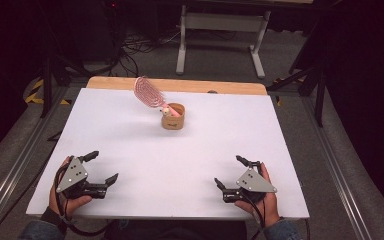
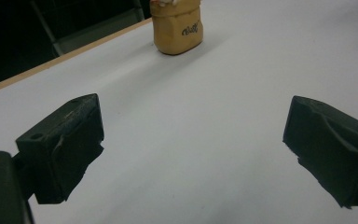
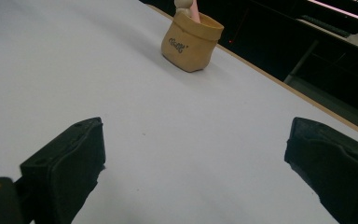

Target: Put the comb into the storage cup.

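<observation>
Left tongs [image 1: 103,166] and right tongs [image 1: 228,171] rest at the near edge of the white table [image 1: 130,130], both released, jaws wide, gripping nothing. A tan pot [image 1: 173,117] stands near the far edge, well apart from both, with a pink brush [image 1: 149,92] leaning out of it.

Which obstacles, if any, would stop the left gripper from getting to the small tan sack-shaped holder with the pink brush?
Probably none: the left gripper has open jaws, and bare white table lies between it and the tan sack-shaped holder holding the pink brush.
</observation>
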`<act>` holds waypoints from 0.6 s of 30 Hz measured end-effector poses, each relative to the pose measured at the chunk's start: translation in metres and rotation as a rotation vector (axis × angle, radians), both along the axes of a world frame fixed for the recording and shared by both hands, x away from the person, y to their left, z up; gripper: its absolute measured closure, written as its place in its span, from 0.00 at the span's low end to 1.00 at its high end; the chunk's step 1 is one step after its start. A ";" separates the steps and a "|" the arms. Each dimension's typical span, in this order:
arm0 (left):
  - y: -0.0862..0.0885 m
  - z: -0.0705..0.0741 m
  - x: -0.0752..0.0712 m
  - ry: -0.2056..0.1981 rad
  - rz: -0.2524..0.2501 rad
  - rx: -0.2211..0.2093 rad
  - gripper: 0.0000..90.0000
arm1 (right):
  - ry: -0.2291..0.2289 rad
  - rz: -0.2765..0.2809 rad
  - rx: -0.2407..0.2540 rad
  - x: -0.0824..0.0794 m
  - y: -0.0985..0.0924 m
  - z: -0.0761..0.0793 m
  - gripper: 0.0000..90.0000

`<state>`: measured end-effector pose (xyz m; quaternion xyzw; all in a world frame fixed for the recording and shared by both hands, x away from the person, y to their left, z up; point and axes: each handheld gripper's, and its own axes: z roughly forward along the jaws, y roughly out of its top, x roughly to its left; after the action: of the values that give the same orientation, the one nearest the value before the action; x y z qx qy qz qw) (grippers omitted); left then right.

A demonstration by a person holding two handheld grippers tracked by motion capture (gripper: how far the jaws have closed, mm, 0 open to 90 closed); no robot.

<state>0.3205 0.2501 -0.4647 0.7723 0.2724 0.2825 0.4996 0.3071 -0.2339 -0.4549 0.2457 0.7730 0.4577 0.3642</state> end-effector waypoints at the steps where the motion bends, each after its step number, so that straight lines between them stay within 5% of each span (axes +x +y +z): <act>1: 0.000 -0.001 0.000 0.001 -0.004 0.008 0.06 | -0.002 0.002 -0.003 0.000 0.000 0.000 0.06; 18: -0.001 -0.003 0.001 0.002 0.004 0.012 0.07 | 0.006 -0.001 0.014 0.001 0.001 0.000 0.06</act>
<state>0.3214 0.2489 -0.4677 0.7749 0.2726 0.2845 0.4943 0.3081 -0.2329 -0.4545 0.2501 0.7705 0.4623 0.3606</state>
